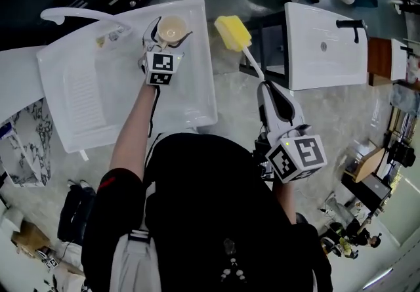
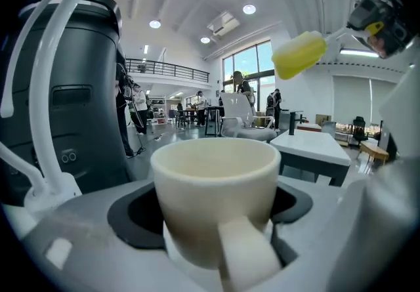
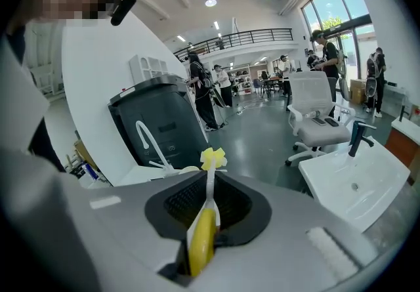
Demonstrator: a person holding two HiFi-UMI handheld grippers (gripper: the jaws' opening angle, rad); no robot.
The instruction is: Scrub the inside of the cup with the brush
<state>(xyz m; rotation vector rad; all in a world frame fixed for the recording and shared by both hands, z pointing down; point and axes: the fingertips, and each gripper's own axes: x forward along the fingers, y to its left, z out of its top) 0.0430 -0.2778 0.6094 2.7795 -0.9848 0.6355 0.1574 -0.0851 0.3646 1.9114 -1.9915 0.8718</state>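
A cream cup (image 1: 172, 29) with a handle sits between the jaws of my left gripper (image 1: 168, 37), which is shut on it above the far corner of the white sink tray (image 1: 98, 97). In the left gripper view the cup (image 2: 215, 186) stands upright with its mouth open and its handle toward the camera. My right gripper (image 1: 266, 89) is shut on the brush's yellow grip (image 3: 201, 248). The white stem runs up to the yellow sponge head (image 1: 232, 32). The head hangs in the air to the right of the cup, apart from it, as the left gripper view shows (image 2: 299, 54).
A white faucet (image 1: 71, 16) arches over the tray's far left. A tall black bin (image 2: 72, 100) stands behind it. A second white sink (image 1: 325, 48) with a black tap (image 1: 350, 24) is at the right. An office chair (image 3: 316, 117) and several people are farther off.
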